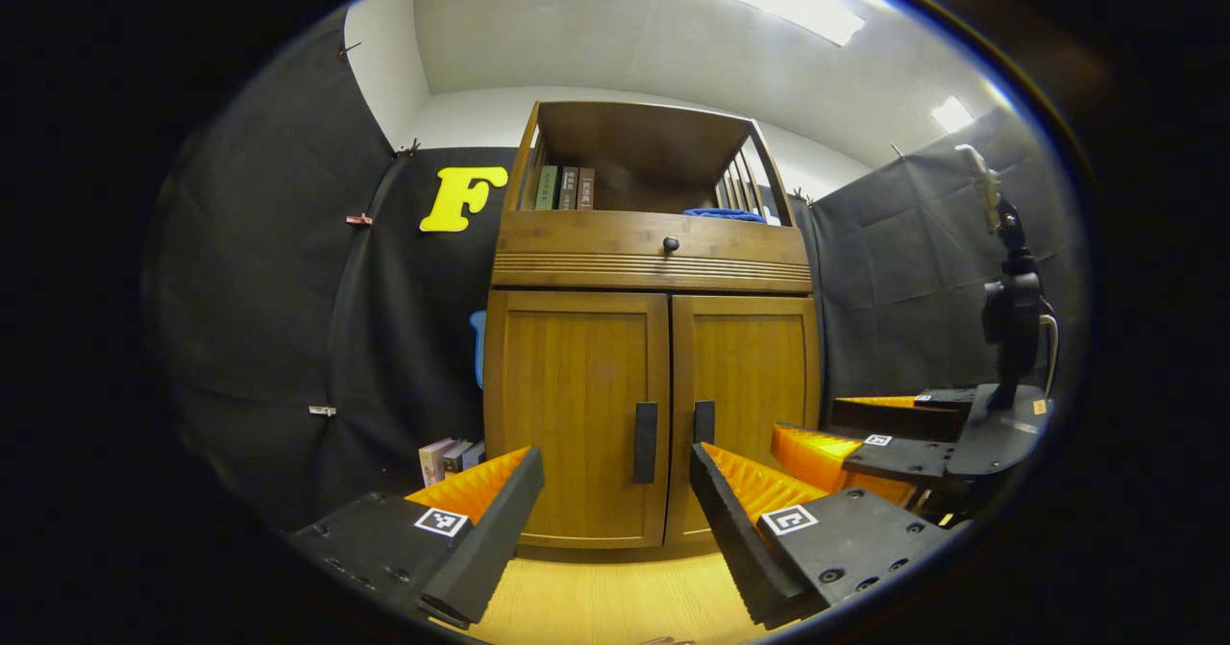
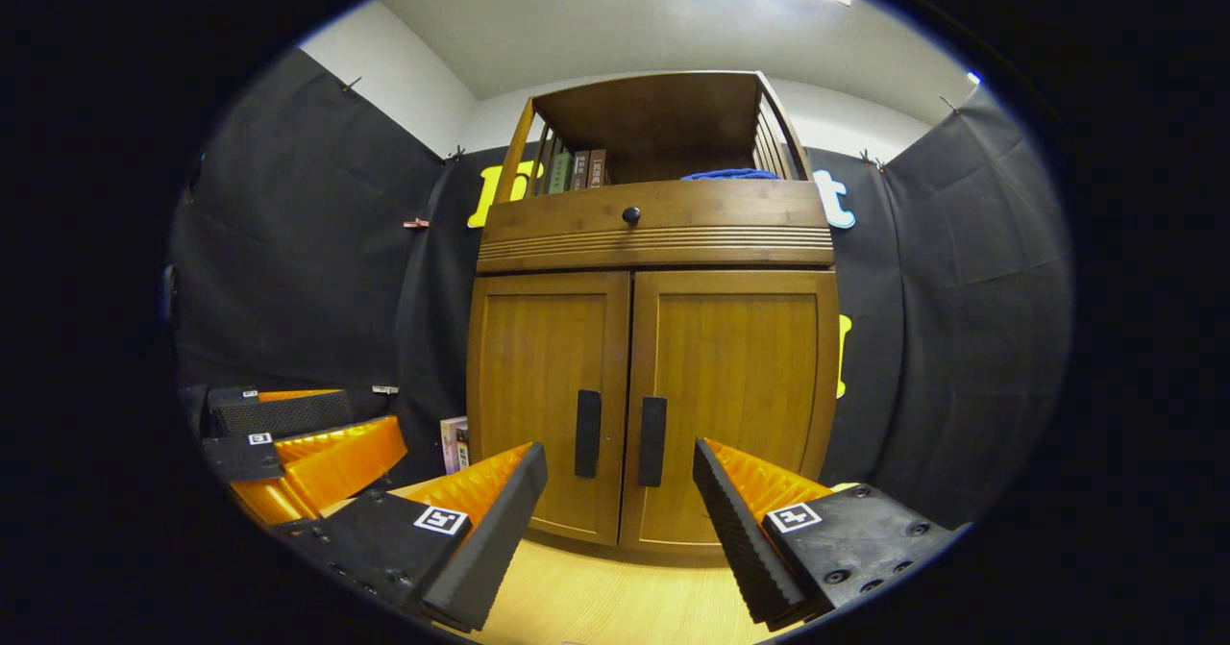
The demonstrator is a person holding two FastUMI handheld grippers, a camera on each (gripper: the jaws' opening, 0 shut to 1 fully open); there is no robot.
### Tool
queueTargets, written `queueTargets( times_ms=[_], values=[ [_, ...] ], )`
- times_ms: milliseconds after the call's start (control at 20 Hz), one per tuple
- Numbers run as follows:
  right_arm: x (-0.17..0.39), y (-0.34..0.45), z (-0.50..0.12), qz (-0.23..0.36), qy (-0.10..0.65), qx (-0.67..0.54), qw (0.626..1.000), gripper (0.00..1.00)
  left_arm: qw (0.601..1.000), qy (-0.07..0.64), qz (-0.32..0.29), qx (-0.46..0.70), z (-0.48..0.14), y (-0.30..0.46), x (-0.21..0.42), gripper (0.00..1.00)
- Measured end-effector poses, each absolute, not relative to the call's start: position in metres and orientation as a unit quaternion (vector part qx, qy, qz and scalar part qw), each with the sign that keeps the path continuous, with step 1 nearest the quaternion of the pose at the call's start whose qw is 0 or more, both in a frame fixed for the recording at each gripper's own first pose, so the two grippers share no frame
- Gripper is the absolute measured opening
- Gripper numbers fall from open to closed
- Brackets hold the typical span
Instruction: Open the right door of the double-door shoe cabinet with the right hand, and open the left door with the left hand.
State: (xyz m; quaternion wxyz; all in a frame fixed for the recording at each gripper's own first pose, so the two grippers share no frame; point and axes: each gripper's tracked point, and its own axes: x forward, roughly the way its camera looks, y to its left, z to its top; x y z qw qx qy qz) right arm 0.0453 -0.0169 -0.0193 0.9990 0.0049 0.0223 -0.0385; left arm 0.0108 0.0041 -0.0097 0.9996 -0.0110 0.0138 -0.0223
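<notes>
A wooden shoe cabinet [image 1: 653, 260] [image 2: 653, 241] stands ahead on a light wood floor, both doors closed. The left door [image 1: 575, 405] [image 2: 546, 395] and right door [image 1: 750, 385] [image 2: 735, 385] each carry a dark vertical handle at the centre seam: left handle [image 1: 645, 441] [image 2: 587, 433], right handle [image 1: 703, 421] [image 2: 652, 440]. My left gripper [image 1: 615, 539] is open, a short way in front of the handles. My right gripper [image 2: 620, 539] is open too, facing the seam. The right gripper [image 1: 865, 453] appears at the right of the left gripper view; the left gripper [image 2: 288, 453] sits at the left of the right gripper view.
Above the doors is a drawer with a round dark knob [image 1: 671, 243] [image 2: 630, 214]. An open shelf on top holds books [image 1: 565, 187] and a blue cloth [image 1: 725, 213]. Small boxes [image 1: 450, 457] stand on the floor left of the cabinet. Black cloth walls close in on both sides.
</notes>
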Motion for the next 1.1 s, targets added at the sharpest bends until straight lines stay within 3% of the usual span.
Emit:
queueTargets(
  times_ms=[1000,1050,1100],
  values=[
    [0.224,-0.073,-0.122,-0.130,0.091,-0.003,0.987,0.94,0.999,0.019,-0.030,-0.009,-0.032,0.047,0.038,0.95],
    [0.229,-0.075,-0.125,-0.134,0.093,-0.003,0.987,0.88,0.999,0.021,-0.027,-0.010,-0.034,0.051,0.041,0.95],
    [0.230,-0.076,-0.128,-0.139,0.096,-0.003,0.986,0.89,0.999,0.023,-0.024,-0.009,-0.036,0.054,0.043,0.95]
  ],
)
